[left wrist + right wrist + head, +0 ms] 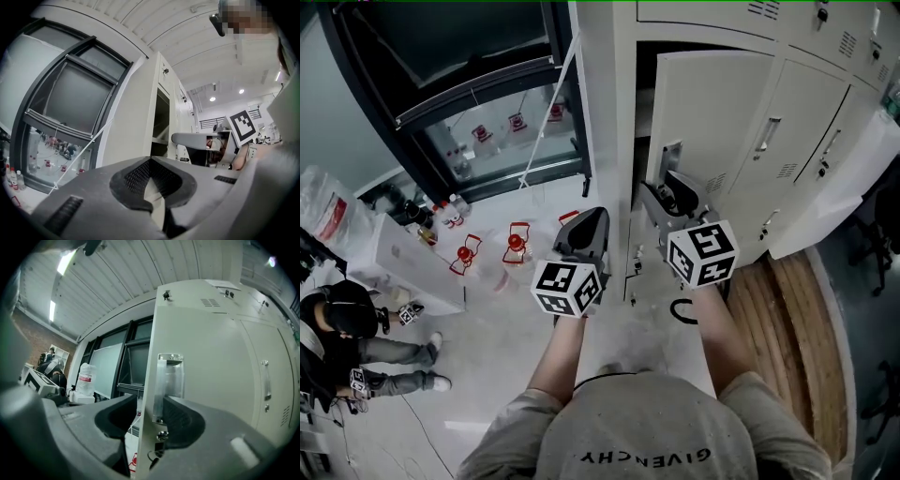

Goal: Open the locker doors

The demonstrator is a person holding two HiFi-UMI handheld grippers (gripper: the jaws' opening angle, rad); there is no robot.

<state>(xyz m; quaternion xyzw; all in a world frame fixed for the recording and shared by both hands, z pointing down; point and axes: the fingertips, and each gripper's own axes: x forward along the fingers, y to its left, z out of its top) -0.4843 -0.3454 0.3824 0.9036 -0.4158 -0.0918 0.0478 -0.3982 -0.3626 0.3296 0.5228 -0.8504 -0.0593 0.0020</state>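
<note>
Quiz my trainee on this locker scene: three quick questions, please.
1. True or false: the left tongs are clamped on something.
2. What stands between the right tongs? A) a bottle B) the edge of the locker door, beside its handle C) a cable
3. Is that door shut or swung out?
Key: 1 false; they are shut and empty. 2 B. 3 swung out, as the head view shows.
</note>
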